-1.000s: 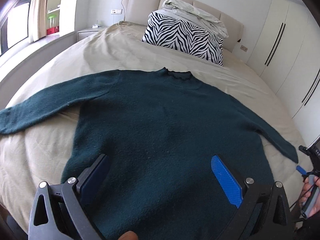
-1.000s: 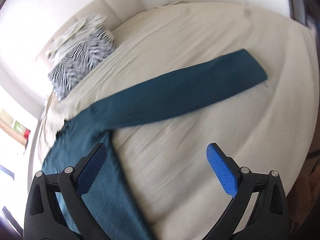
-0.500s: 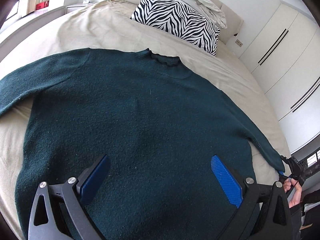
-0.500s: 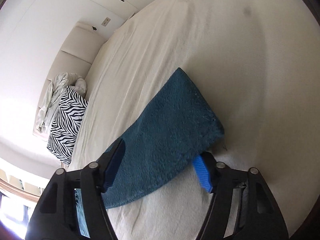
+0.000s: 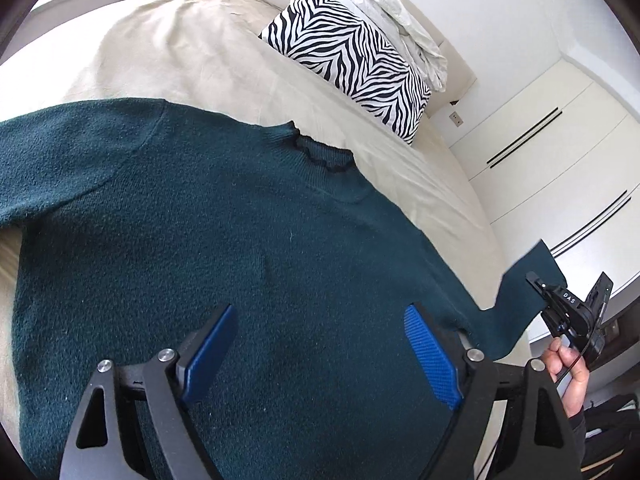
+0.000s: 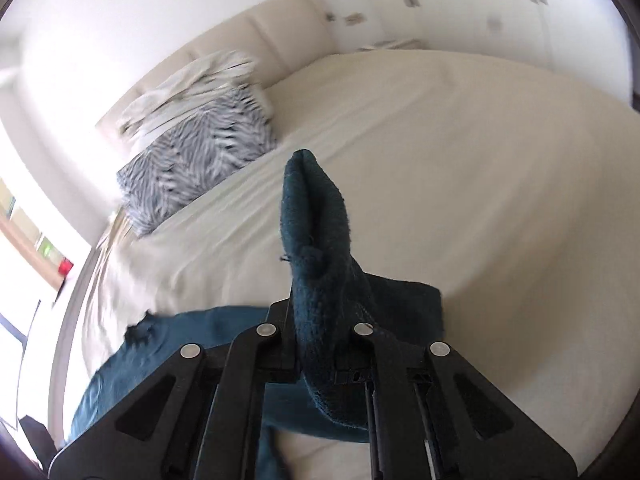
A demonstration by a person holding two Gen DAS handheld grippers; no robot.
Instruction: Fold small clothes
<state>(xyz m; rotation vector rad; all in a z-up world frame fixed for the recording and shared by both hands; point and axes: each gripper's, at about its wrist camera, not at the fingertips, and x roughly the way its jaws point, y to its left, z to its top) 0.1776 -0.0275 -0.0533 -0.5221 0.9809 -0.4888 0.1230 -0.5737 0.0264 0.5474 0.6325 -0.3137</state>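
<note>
The dark green sweater lies spread flat, front down or up I cannot tell, across the near part of the bed, its frilled collar pointing toward the far headboard and its body filling most of the left wrist view. One sleeve runs off to the left edge of that view; the other sleeve reaches to the right, where its cuff end is lifted off the beige sheet. In the right wrist view that cuff stands up between the fingers of the right gripper, which are clenched on it, the knit bunched and pinched between them, with the rest of the sleeve trailing down toward the sweater body at lower left. The left gripper hovers over the lower part of the sweater with its blue pads apart and closing; fabric lies beneath them, but nothing is pinched. At the right edge of the left wrist view a hand holds the other gripper's handle. Farther off, a zebra-striped pillow leans against the headboard with a crumpled pale cloth on top, and white wardrobe doors stand on the right.
</note>
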